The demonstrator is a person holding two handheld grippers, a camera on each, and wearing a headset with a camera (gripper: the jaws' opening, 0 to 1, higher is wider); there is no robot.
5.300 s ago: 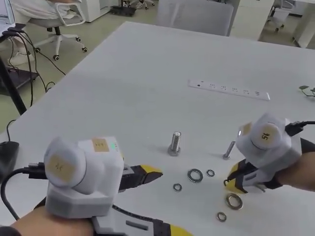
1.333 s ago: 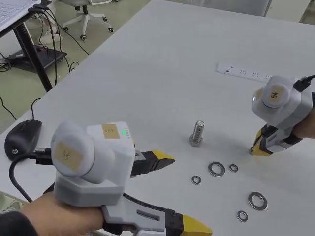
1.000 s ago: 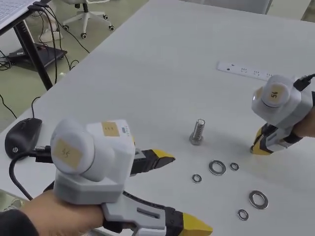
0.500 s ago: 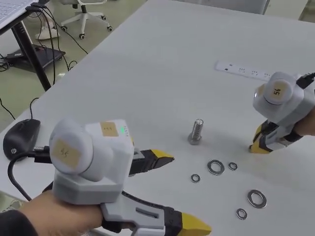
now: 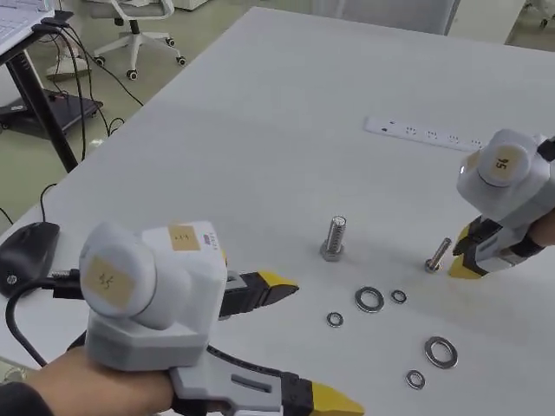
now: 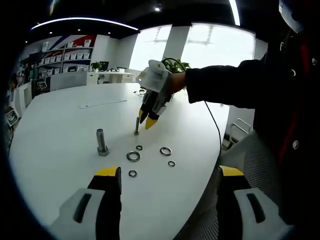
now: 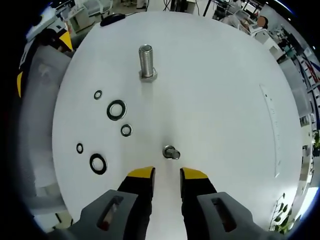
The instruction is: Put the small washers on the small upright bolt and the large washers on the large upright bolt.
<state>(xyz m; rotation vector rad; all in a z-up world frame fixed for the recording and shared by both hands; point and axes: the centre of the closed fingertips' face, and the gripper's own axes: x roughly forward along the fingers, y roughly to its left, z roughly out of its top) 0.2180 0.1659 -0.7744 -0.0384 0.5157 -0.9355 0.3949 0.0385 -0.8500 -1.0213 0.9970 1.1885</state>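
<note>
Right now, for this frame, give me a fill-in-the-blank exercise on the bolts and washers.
Loose washers on the table number ___. The right gripper, jaws open, points at the ___ bolt. The large bolt carries ___ washers. The left gripper has its jaws ___.
Missing: five; small; no; open.

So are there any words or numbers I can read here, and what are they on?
"56", I think, tilted: round sticker on the right tool.
Two dark marks, too blurred to read: round label on the left tool.
Tiny print, too small to read: square label on the left tool.
Small logo, too small to read: mouse.
</note>
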